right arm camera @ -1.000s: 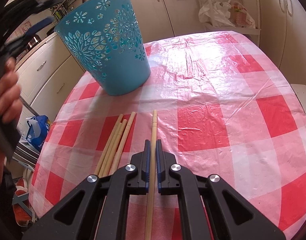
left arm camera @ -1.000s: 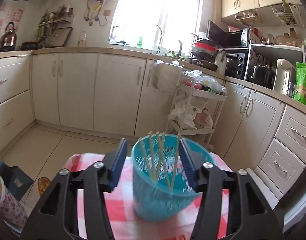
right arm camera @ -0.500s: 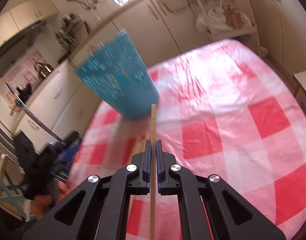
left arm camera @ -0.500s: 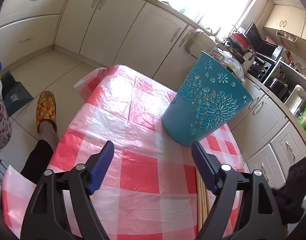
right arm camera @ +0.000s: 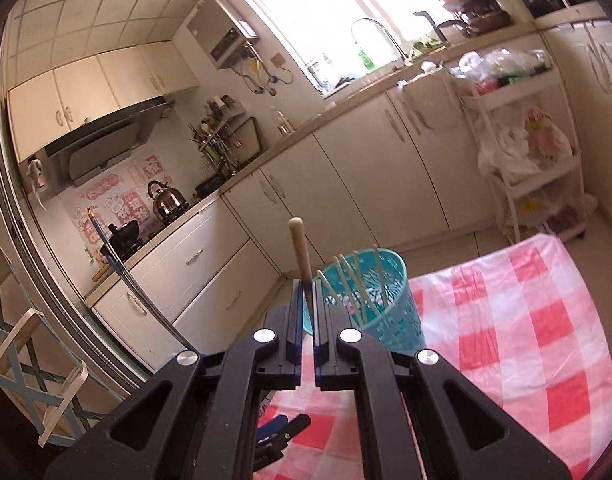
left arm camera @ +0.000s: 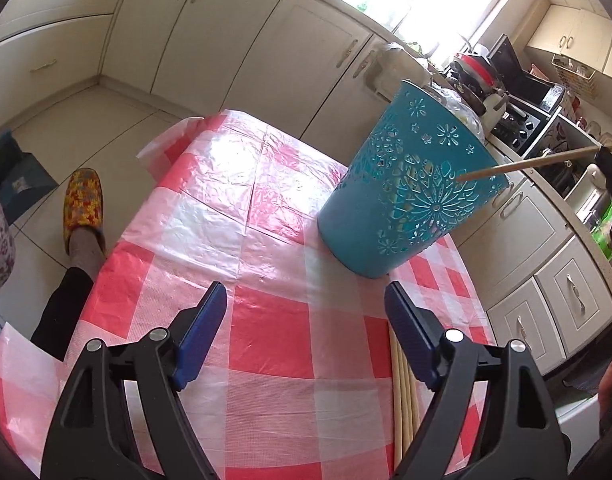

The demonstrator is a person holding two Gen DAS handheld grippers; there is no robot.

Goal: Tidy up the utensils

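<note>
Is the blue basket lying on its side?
No, the blue basket stands upright on the checked tablecloth, open end up.

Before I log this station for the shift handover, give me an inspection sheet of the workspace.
Surface: table under a red-and-white checked plastic cloth, wrinkled.
Job's things: teal basket upright on the cloth, several chopsticks standing inside; more loose chopsticks lying flat on the cloth.
Clutter: nothing seen on the cloth.
Grippers: left tongs open, empty, jaws just opened; right tongs shut on one chopstick.
Cables: nothing seen.
Surroundings: kitchen cabinets, kettle, storage cart, a person's slippered foot.
</note>
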